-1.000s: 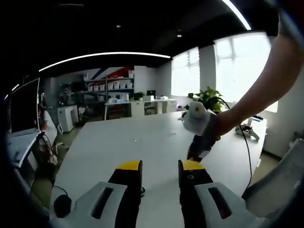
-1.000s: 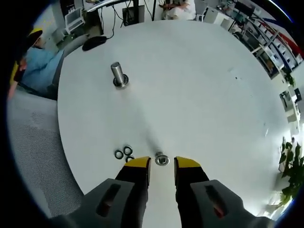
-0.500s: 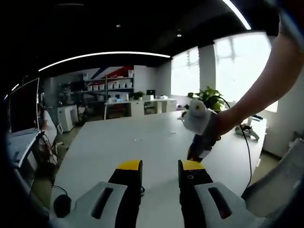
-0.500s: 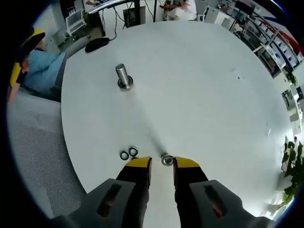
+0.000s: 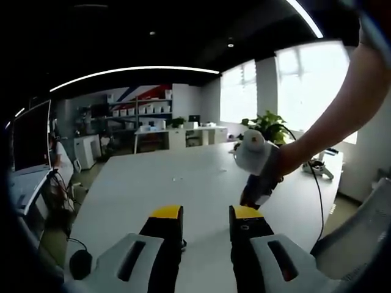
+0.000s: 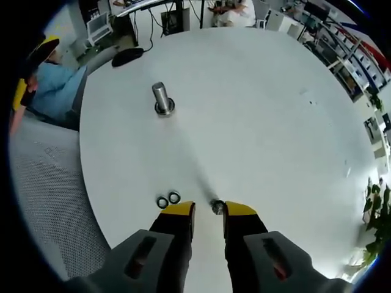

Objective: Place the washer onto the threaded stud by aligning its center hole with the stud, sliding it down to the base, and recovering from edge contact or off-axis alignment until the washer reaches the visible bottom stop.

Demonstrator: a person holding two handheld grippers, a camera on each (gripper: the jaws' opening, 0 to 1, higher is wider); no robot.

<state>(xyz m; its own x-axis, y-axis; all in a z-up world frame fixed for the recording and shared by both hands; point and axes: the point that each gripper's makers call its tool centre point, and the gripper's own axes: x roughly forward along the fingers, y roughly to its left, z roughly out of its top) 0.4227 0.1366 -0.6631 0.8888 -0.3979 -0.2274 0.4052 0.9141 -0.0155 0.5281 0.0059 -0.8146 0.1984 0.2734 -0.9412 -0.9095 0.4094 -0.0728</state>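
Right gripper (image 6: pixel 208 210) low over white bench (image 6: pixel 256 122), fingers narrowly parted around washer (image 6: pixel 217 207). Two spare washers (image 6: pixel 168 199) nearby; threaded stud (image 6: pixel 162 99) upright, well apart. Left gripper (image 5: pixel 206 213) fingers parted, empty.

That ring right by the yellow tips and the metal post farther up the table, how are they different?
The washer lies flat on the table, while the stud stands upright on a round base. The washer is a low ring with a hole; the stud is a tall solid cylinder. The washer sits between the right gripper tips; the stud stands alone, far from them. Both look like shiny grey metal.
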